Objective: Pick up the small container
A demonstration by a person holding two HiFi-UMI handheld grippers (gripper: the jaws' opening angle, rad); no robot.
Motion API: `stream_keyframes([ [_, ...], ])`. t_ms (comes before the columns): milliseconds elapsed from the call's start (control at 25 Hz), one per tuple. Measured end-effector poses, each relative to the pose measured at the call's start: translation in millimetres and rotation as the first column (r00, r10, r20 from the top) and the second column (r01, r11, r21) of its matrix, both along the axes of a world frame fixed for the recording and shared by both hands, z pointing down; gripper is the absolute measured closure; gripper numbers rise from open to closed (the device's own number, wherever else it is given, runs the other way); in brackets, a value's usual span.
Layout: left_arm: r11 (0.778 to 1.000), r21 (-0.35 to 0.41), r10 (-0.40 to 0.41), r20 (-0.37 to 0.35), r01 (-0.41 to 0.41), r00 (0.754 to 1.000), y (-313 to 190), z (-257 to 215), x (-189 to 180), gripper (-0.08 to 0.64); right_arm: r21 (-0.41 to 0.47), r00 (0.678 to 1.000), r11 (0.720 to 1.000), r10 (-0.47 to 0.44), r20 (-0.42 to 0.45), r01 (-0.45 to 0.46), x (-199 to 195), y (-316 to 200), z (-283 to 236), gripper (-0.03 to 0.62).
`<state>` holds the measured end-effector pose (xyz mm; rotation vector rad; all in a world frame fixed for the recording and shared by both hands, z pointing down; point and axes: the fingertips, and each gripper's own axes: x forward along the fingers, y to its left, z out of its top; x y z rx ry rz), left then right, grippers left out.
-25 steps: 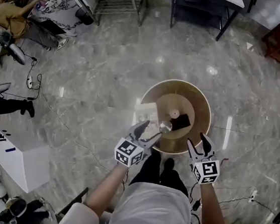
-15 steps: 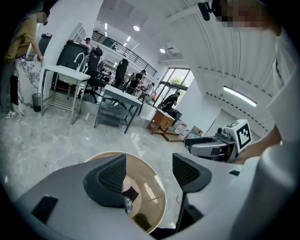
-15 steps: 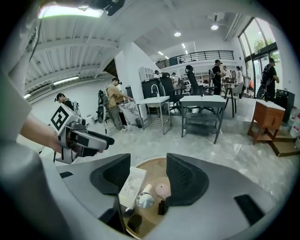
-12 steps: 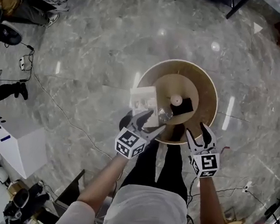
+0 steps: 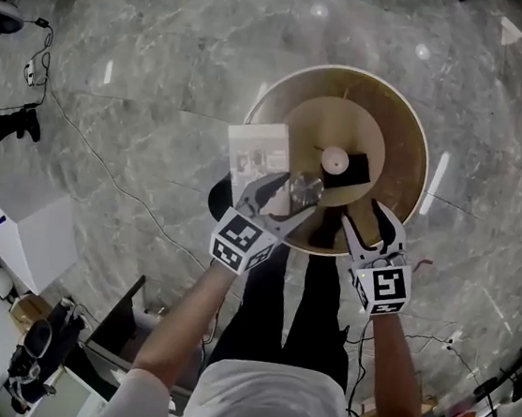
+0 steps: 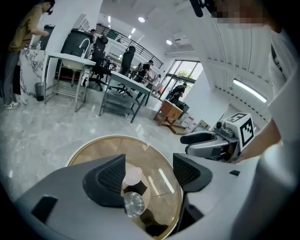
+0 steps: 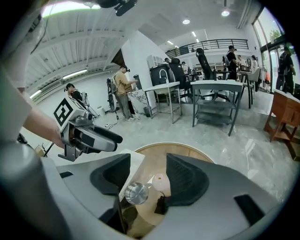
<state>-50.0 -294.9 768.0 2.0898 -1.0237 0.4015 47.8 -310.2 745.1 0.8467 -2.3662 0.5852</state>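
A small shiny metal container stands on the round glass table near its front edge, beside a pale round lid and a black block. My left gripper hangs open just in front of the container, its fingers on either side of it from above and apart from it. In the left gripper view the container shows low between the open jaws. My right gripper is open and empty at the table's front rim, to the right. In the right gripper view the container lies below the gap.
A white box lies on the table's left side, close to the left gripper. A white cabinet and cables are on the marble floor to the left. Desks, chairs and people fill the far room.
Both grippers have come down and forward towards the table's front rim. The table now looks larger and nearer in the head view. Both stay open.
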Motion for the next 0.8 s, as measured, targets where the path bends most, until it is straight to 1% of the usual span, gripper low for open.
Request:
stream_keyframes([
  [160, 0.999, -0.035, -0.006, 0.007, 0.006, 1.0, -5, 51, 4, 0.241, -0.008, 0.999, 0.999, -0.041, -0.009, 0.041, -5, -8, 48, 0.339],
  [320, 0.998, -0.064, 0.01, 0.013, -0.009, 1.0, -9, 91, 9, 0.241, -0.01, 0.998, 0.998, -0.058, -0.022, 0.058, -7, -17, 89, 0.345],
  [520, 0.995, -0.09, 0.035, 0.015, -0.034, 0.999, -14, 131, 20, 0.242, -0.026, 0.995, 0.995, -0.094, -0.031, 0.093, -13, -23, 135, 0.353],
  [680, 0.991, -0.129, 0.024, -0.009, -0.025, 1.0, -16, 160, 28, 0.253, -0.035, 0.991, 0.991, -0.127, -0.03, 0.126, -17, -24, 166, 0.353],
  [800, 0.988, -0.152, 0.016, -0.019, -0.019, 1.0, -17, 178, 28, 0.25, -0.037, 0.991, 0.991, -0.129, -0.032, 0.128, -19, -29, 184, 0.359],
])
